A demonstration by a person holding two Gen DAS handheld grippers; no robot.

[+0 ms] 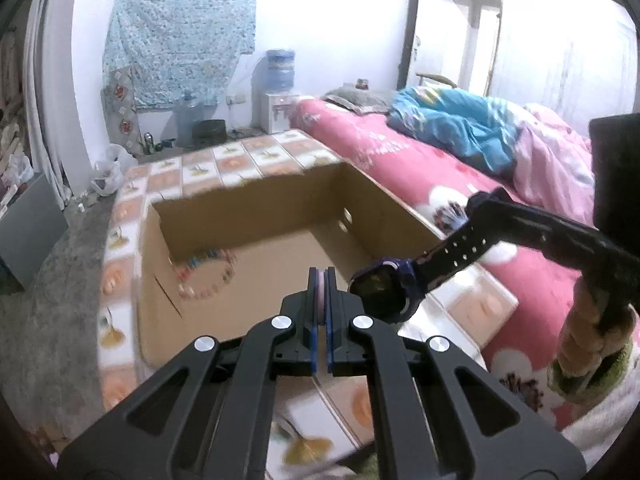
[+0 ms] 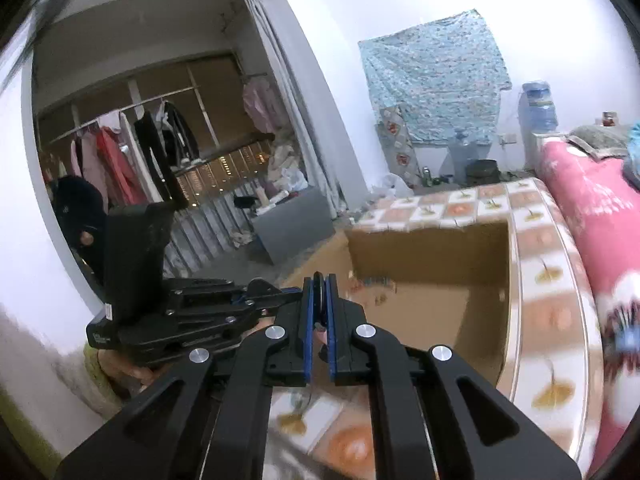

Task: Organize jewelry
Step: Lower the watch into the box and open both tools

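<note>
The left black two-finger gripper (image 1: pixel 320 280) has its fingers (image 1: pixel 311 288) pressed close together, with a thin pink object pinched at the tips. The right black two-finger gripper (image 2: pixel 320 286) is likewise nearly closed, clamping a thin dark round-edged piece. In the left wrist view the right gripper comes in from the right, gripped by the person's right hand (image 1: pixel 588 328).

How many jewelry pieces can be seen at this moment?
3: a pink band pinched in the left gripper, a dark watch held by the right gripper, and a beaded bracelet inside the cardboard box. More may be hidden.
</note>
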